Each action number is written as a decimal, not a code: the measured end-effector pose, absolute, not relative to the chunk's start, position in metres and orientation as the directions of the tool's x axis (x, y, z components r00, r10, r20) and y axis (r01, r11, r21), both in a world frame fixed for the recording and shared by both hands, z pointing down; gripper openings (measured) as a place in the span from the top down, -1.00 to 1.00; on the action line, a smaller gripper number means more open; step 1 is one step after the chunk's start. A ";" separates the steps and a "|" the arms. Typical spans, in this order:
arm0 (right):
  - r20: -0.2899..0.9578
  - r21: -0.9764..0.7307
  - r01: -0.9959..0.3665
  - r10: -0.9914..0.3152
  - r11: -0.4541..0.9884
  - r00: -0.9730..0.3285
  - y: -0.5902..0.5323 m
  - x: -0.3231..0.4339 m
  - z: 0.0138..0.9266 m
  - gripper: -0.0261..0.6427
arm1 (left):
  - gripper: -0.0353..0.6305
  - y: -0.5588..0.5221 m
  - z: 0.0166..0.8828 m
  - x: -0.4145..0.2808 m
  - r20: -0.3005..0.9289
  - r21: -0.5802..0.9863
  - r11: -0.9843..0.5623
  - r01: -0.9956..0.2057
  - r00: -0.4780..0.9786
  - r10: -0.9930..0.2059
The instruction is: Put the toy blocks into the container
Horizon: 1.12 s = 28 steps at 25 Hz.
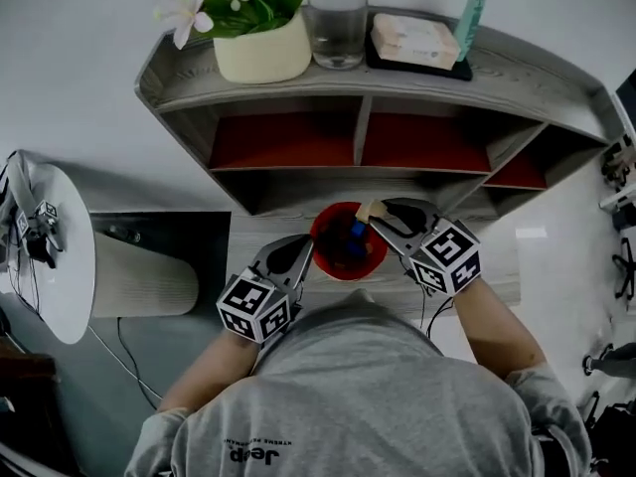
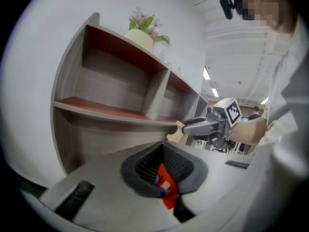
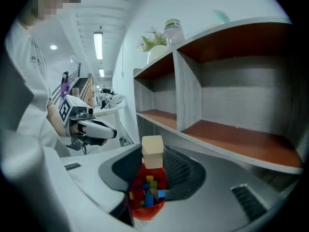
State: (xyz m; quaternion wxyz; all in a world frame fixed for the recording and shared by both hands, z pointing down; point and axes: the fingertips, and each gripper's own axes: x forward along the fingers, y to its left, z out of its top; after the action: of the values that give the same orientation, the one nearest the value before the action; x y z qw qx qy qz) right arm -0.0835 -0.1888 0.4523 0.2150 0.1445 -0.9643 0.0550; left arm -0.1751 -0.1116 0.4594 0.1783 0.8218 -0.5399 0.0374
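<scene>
A red container stands on the desk in front of the shelf, with several coloured toy blocks inside it. Over its far right rim my right gripper is shut on a beige block. In the right gripper view the beige block sits at the jaw tips, directly above the container. My left gripper is shut, its tip at the container's left rim. Whether it pinches the rim I cannot tell. The left gripper view shows the red container through the slit between the jaws.
A grey shelf unit with red-lined compartments rises right behind the container. On top of it are a flower pot, a bottle and a box on a dark tray. A round white table stands at the left.
</scene>
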 end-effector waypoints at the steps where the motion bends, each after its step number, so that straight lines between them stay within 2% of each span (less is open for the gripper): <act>1: 0.442 -0.042 -0.290 -0.243 0.956 -0.863 -0.186 -0.092 0.453 0.45 | 0.87 -0.111 0.455 -0.178 0.244 0.254 -0.354 -0.900 0.413 -0.877; 5: 0.479 -0.077 -0.275 -0.207 0.958 -0.853 -0.174 -0.112 0.464 0.39 | 0.87 -0.104 0.447 -0.188 0.229 0.261 -0.356 -0.897 0.416 -0.880; 7: 0.464 -0.110 -0.271 -0.192 0.956 -0.865 -0.174 -0.116 0.460 0.09 | 0.87 -0.102 0.446 -0.191 0.227 0.262 -0.354 -0.898 0.414 -0.882; 18: 0.371 -0.102 -0.386 -0.325 0.917 -0.870 -0.212 -0.057 0.440 0.08 | 0.87 -0.108 0.453 -0.175 0.247 0.273 -0.377 -0.885 0.443 -0.862; 23: 0.474 -0.098 -0.476 -0.380 0.874 -0.795 -0.228 -0.008 0.505 0.10 | 0.87 -0.114 0.464 -0.154 0.269 0.281 -0.397 -0.874 0.469 -0.841; 28: 0.611 -0.130 -0.494 -0.323 0.860 -0.722 -0.224 0.011 0.611 0.10 | 0.87 -0.118 0.481 -0.135 0.309 0.287 -0.398 -0.871 0.478 -0.822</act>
State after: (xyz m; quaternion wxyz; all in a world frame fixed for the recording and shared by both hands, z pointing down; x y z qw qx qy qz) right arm 0.0107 -0.2242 0.6113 0.2986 0.2228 -0.9169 0.1434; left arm -0.1351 -0.1185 0.4810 0.2080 0.8340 -0.5076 0.0587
